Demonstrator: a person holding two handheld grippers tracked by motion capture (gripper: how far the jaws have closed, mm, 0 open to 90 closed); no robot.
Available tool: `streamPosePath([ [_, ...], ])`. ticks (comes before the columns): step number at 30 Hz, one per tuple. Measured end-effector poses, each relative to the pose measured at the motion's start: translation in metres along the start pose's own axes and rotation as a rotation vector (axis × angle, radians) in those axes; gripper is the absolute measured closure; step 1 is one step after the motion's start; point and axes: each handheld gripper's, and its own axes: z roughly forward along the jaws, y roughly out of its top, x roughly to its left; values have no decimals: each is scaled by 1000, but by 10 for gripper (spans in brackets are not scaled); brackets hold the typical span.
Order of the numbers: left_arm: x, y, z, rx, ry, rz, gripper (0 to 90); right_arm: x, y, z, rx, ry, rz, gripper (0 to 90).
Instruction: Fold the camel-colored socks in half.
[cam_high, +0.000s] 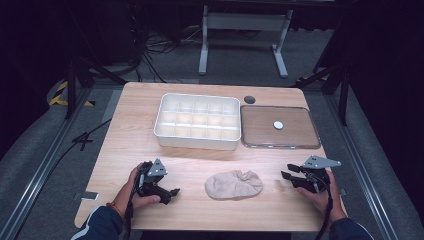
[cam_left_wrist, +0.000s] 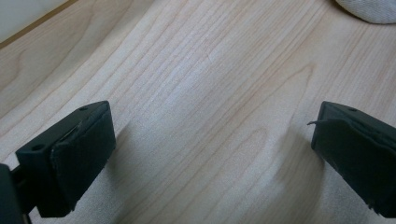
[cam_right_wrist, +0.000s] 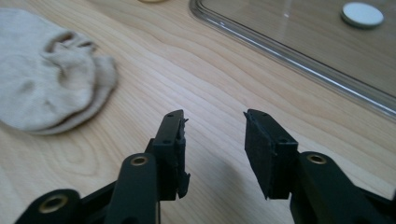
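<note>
While the beige sock (cam_high: 234, 184) lies bunched on the near table (cam_high: 130, 135) between your hands, both sets of fingers are empty: left gripper (cam_high: 170, 194) spread wide, right gripper (cam_high: 287, 172) partly closed. Widen the right, then pinch the sock's open cuff edge.

Dark blue sleeves with a white stripe, an orange wristband, and black tools (cam_high: 170, 192) (cam_high: 290, 176) bearing grey three-cornered plates.
</note>
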Motion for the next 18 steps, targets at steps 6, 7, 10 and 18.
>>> streamPosePath([
  [6, 0, 0, 0, -1, 3, -2, 2, 15, 9, 0, -17, 35, -39, 680],
  [7, 0, 0, 0, -2, 2, -3, 2, 16, 9, 0, -19, 40, -44, 687],
  [10, -1, 0, 0, -1, 7, -6, 3, 23, 13, -1, -48, 77, -38, 726],
  [18, -1, 0, 0, -1, 11, -9, 3, 47, 28, -3, -76, 124, -72, 772],
])
